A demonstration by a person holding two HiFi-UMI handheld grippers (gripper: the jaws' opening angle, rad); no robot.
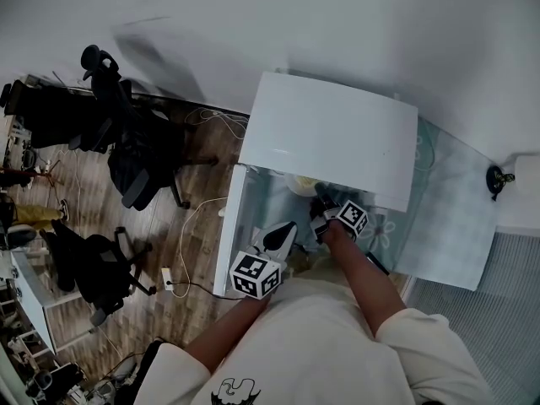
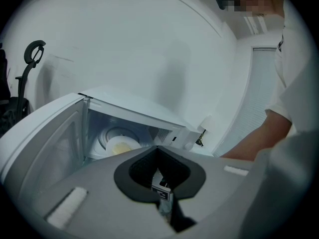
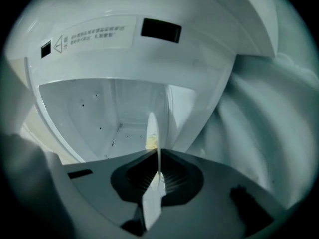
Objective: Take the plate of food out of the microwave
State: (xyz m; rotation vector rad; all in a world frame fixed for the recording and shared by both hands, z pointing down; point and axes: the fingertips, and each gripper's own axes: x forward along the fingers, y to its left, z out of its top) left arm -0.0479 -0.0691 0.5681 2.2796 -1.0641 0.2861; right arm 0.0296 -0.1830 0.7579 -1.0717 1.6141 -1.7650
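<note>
A white microwave [image 1: 329, 137] stands on a glass table with its door [image 1: 239, 226] swung open to the left. Inside lies a white plate of yellow food [image 1: 302, 184], also seen in the left gripper view as the plate [image 2: 118, 144] on the turntable. My right gripper [image 1: 322, 202] reaches into the cavity. In the right gripper view the plate's rim [image 3: 152, 128] runs edge-on between the jaws, and the right gripper [image 3: 158, 156] is shut on it. My left gripper [image 1: 283, 230] hangs in front of the open door, outside the cavity. The left gripper [image 2: 157, 149] is shut and holds nothing.
The open door [image 2: 45, 143] stands at the left gripper's left. The glass table [image 1: 443, 226] extends right of the microwave, up to a white wall. Black office chairs [image 1: 126, 163] and cables lie on the wooden floor to the left, with a power strip [image 1: 167, 277].
</note>
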